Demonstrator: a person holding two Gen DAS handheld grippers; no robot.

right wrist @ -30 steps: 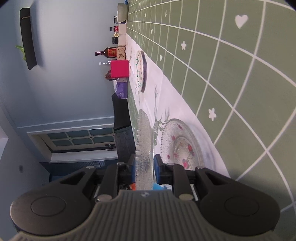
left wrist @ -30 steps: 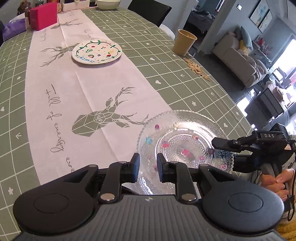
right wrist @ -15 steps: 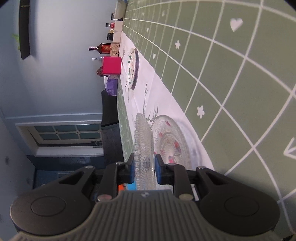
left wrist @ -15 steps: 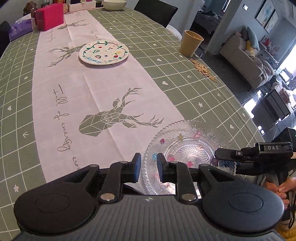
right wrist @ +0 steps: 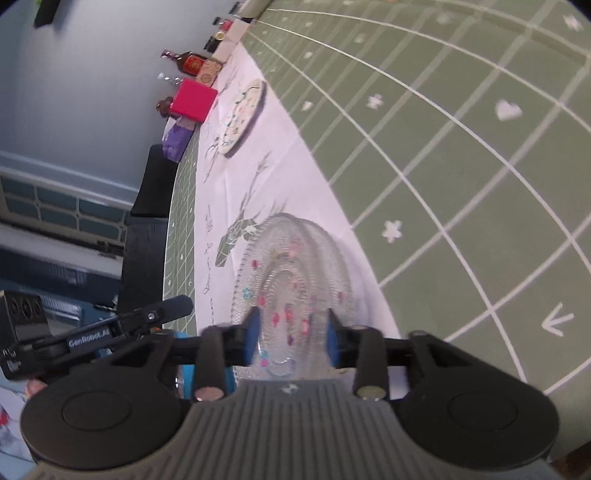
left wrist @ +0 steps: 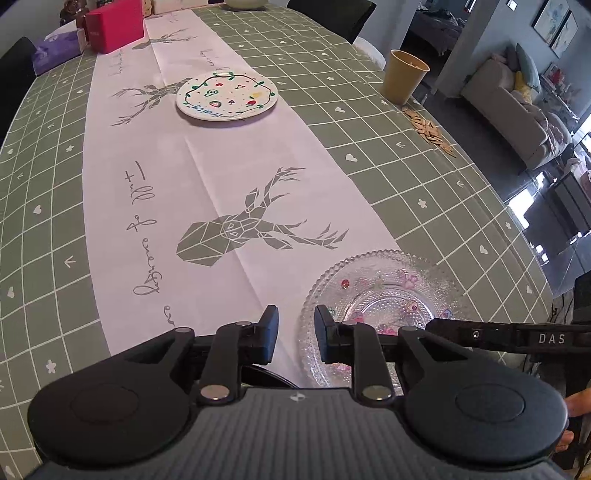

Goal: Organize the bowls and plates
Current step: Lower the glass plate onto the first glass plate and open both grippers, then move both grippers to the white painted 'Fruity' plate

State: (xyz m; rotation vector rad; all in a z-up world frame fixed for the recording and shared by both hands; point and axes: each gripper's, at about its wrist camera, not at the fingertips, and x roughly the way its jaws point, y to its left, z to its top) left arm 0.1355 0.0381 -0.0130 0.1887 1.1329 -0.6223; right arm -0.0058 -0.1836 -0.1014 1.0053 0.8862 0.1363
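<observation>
Right gripper [right wrist: 290, 338], jaws opening, grips nothing; glass plates [right wrist: 291, 273] lie flat at its twelve o'clock. Left gripper [left wrist: 295, 334], narrowly parted and empty, has them at two o'clock

The table [left wrist: 388, 122] is covered in sage green cloth, crossed by a white grid and dotted with small white hearts, flowers and arrows. A pale pink runner [left wrist: 192, 192] is laid along it, printed with grey geometric deer heads and grey script. The near plate [left wrist: 384, 295] is seen as clear beaded glass, sprinkled with pink, red and blue motifs. The far plate [left wrist: 227, 95] is white, ringed by a green vine and small fruit drawings. A magenta box [left wrist: 114, 25] and a mustard yellow cup [left wrist: 404, 76] are spotted beyond.
</observation>
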